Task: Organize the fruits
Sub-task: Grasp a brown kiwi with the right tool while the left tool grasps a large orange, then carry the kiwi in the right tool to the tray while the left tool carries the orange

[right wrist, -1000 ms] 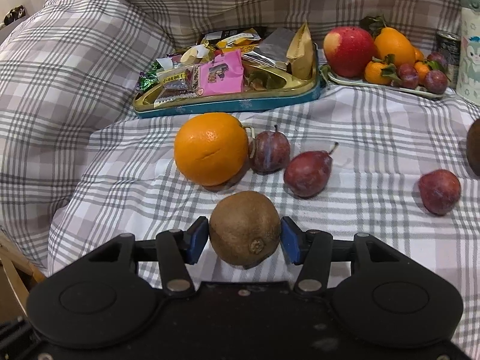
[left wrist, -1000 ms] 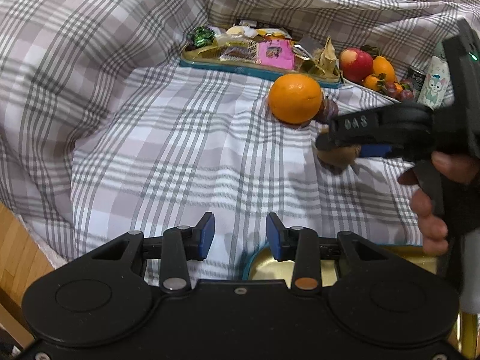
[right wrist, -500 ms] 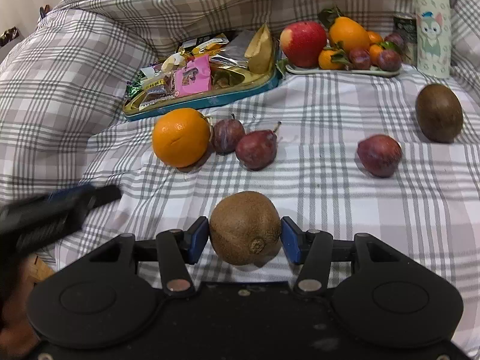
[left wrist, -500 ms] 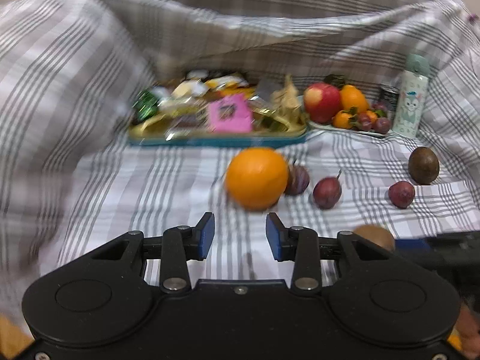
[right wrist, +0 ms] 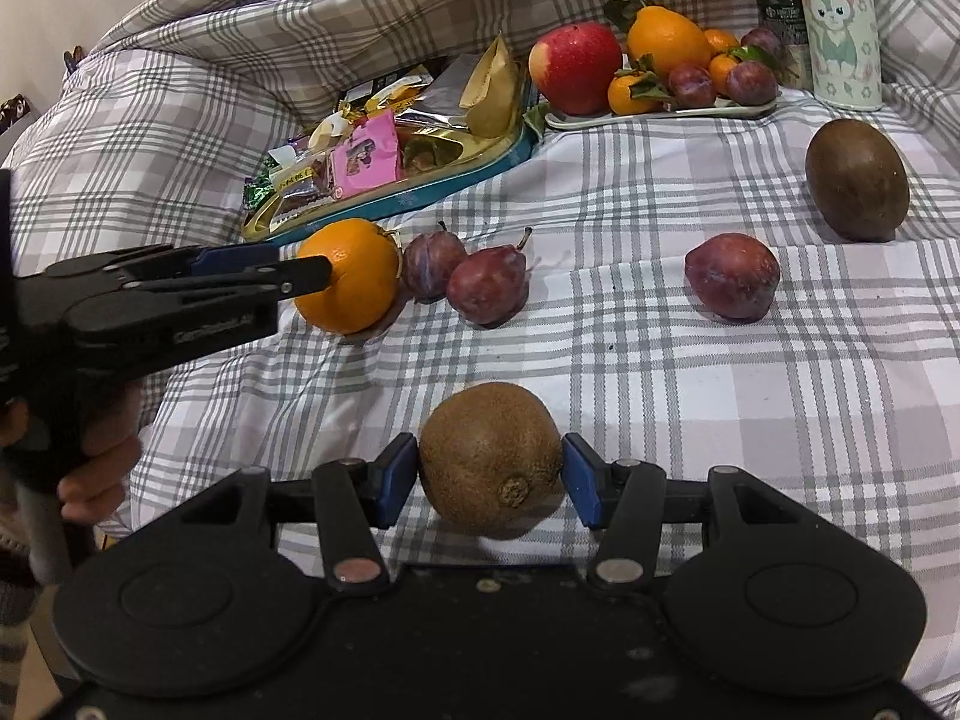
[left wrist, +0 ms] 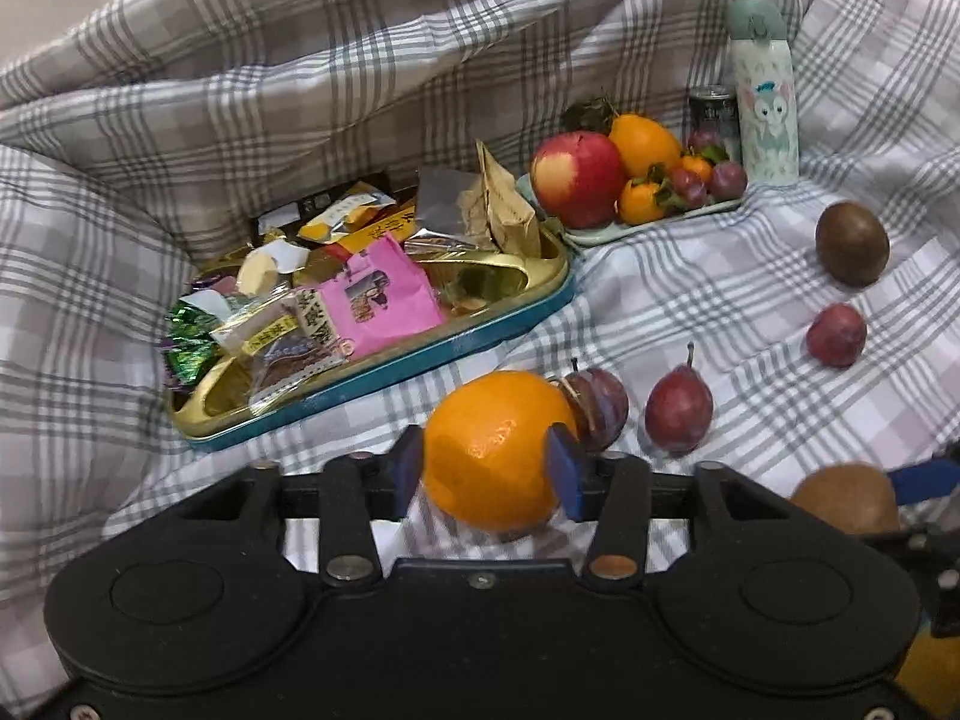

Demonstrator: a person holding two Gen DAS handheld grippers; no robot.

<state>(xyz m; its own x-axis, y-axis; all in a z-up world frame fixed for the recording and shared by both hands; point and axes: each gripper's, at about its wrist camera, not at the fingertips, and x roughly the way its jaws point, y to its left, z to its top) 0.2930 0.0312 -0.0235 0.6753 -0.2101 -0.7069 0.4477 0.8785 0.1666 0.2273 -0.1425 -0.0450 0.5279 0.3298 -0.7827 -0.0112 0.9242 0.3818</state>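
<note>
Swung from bare plaid bedspread (left wrist: 690, 276) onto the round orange (left wrist: 492, 450), left tongs (left wrist: 489, 468) have just spread, straddling it ungripped; plums at three o'clock. Right tongs (right wrist: 489, 477) pinch the brown fuzzy kiwi (right wrist: 489, 456) aloft for sorting.

A plaid-covered bed (right wrist: 660, 360) is carrying an orange (right wrist: 351, 276), plums (right wrist: 732, 285), a snack tray (right wrist: 420, 192) centre-left, and a fruit plate (right wrist: 660, 111) upper right.

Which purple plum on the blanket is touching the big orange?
The round purple plum right beside the big orange; the other loose plums lie apart from it.
</note>
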